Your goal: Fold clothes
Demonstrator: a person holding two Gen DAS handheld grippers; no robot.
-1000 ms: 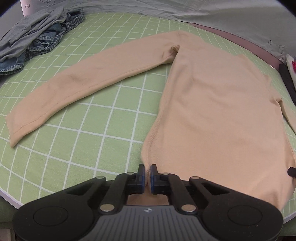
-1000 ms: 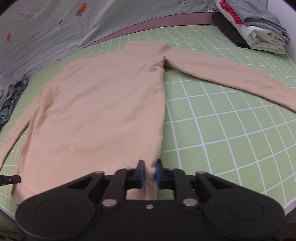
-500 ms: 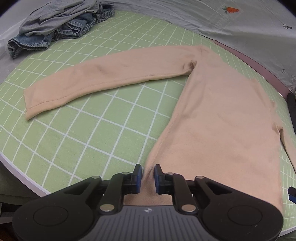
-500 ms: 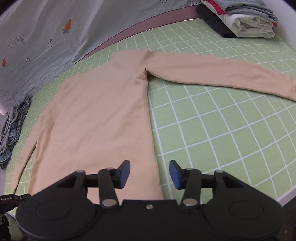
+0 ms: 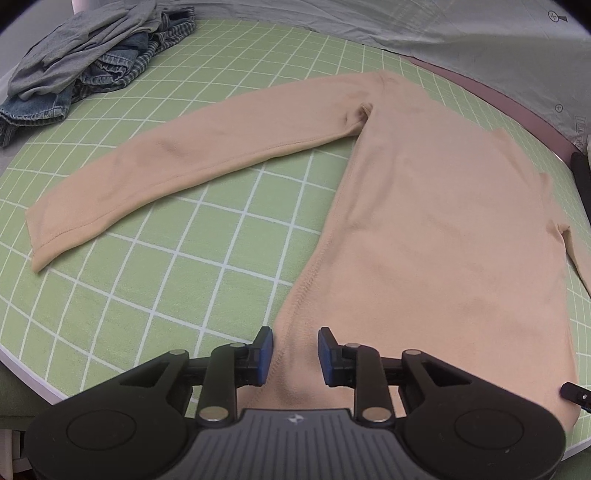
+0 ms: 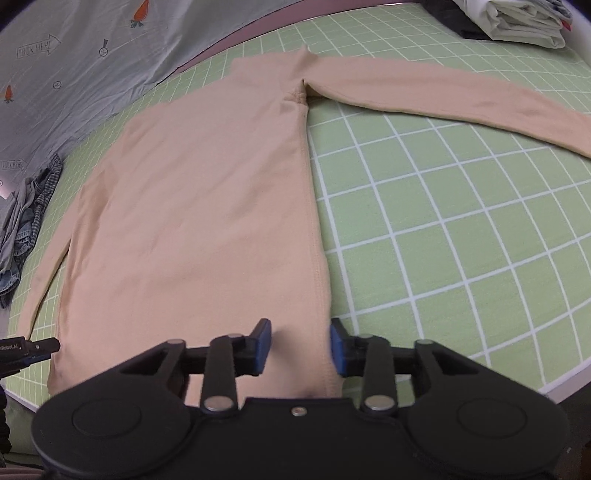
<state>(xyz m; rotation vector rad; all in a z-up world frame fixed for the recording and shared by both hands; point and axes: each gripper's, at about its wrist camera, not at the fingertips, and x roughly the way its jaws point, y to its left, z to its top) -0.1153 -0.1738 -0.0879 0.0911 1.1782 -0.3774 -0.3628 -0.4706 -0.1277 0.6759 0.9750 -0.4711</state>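
Left wrist view: a peach long-sleeved knit top [image 5: 436, 229] lies flat on the green white-gridded mat [image 5: 155, 280], one sleeve stretched out to the left. The left tongs [image 5: 295, 350] hover over its near hem corner, blue pads apart and opening, cloth below but not pinched. A heap of grey and denim clothes [image 5: 81, 70] sits far left.

Right wrist view: the right tongs [image 6: 300, 347] straddle the hem's other corner, narrowing, pads not yet pressing. Folded pale laundry [image 6: 524, 22] lies at the far right.
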